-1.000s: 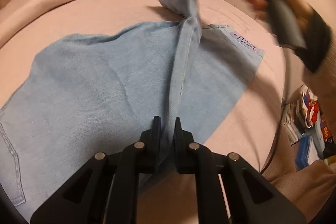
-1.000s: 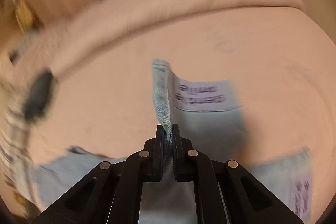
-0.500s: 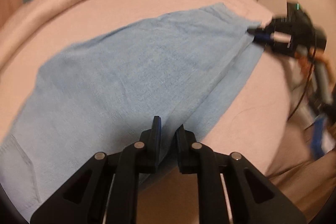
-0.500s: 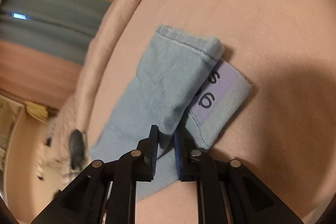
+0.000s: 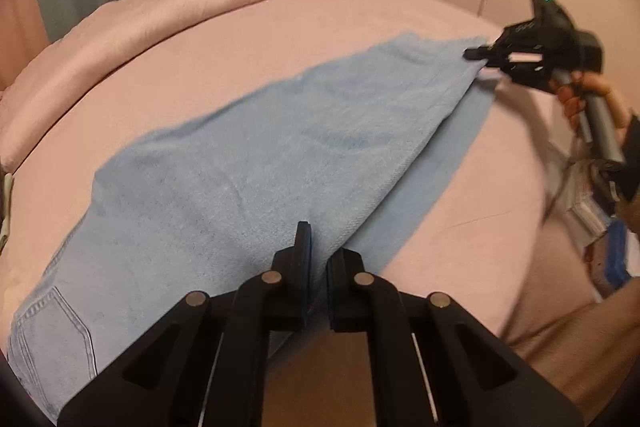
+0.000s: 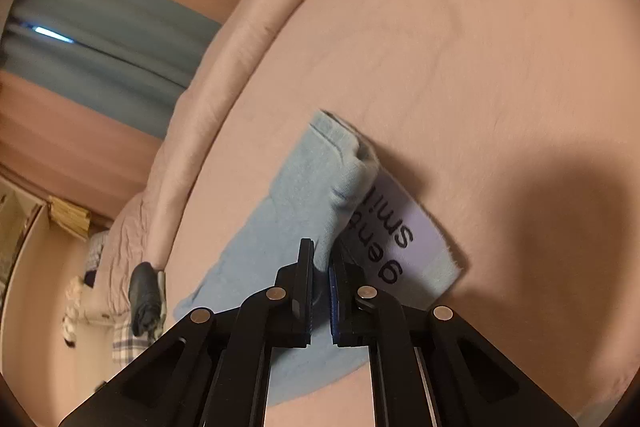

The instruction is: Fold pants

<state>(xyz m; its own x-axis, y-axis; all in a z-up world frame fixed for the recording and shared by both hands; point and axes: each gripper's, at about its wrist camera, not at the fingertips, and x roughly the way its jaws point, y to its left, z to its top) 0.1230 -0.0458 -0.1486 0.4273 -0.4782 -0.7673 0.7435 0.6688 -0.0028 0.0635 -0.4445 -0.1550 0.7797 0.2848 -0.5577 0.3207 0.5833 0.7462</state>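
both grippers, left [image 5: 318, 259] & right [image 6: 320, 267], nipped tight on pants [image 5: 248, 163] top layer. lay it down flat on bed [image 5: 500, 187], edges lined up w/ lower leg, then let go.

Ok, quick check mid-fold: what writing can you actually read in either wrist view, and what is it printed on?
"gen..." and "Smil...", both cut off by denim: black print on the pale label on the lower layer of the pants, right wrist view.
Left wrist view: white markings on the right gripper, too small to read.
Packaging at the right edge: too blurred to read.
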